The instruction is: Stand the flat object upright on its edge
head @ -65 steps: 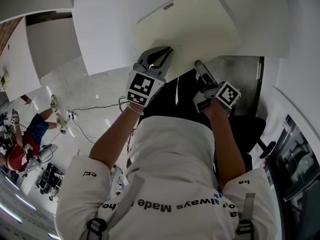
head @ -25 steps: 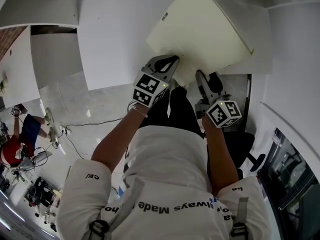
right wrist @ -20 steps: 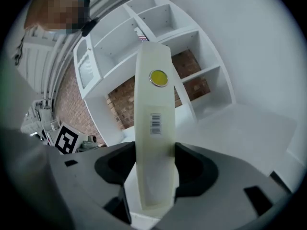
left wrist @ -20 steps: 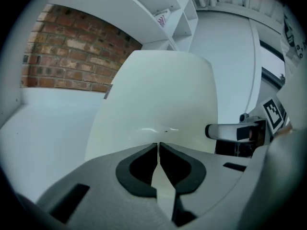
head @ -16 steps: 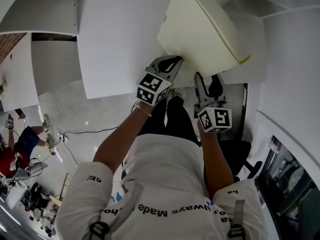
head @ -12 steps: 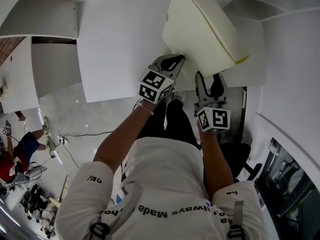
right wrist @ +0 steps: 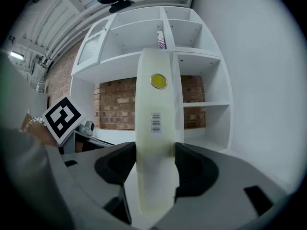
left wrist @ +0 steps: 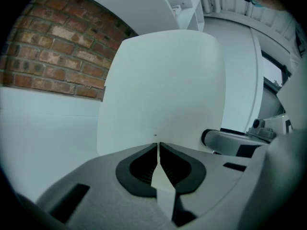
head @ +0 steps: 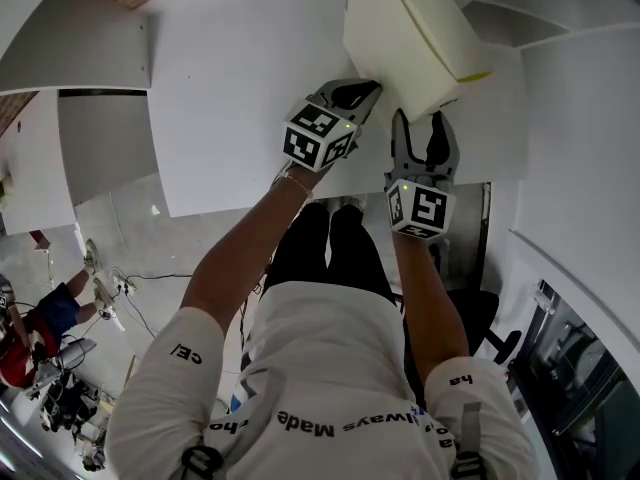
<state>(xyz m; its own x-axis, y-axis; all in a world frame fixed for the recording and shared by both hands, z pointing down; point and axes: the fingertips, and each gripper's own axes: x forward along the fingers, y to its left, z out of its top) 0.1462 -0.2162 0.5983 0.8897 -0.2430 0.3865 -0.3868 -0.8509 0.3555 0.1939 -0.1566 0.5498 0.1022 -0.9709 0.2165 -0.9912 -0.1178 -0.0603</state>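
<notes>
The flat object is a cream box [head: 405, 28], tilted up onto its edge over the white table [head: 240, 88]. My left gripper [head: 362, 92] is shut on a thin flap at its lower edge, and the broad pale face [left wrist: 163, 85] fills the left gripper view. My right gripper [head: 421, 128] straddles the box's narrow side. In the right gripper view the box [right wrist: 154, 123] stands edge-on with a yellow round sticker and a barcode, both pads pressing its faces. Whether its bottom edge touches the table is hidden.
White open shelving [right wrist: 199, 51] and a brick wall [left wrist: 53, 47] stand behind the table. A dark office chair [head: 490, 313] is at my right side. A person [head: 30, 328] crouches on the floor at far left among cables.
The box has swung from lying nearly flat to standing steeply on edge and moved further over the table. Both grippers went forward with it, and the right one rolled upright.
</notes>
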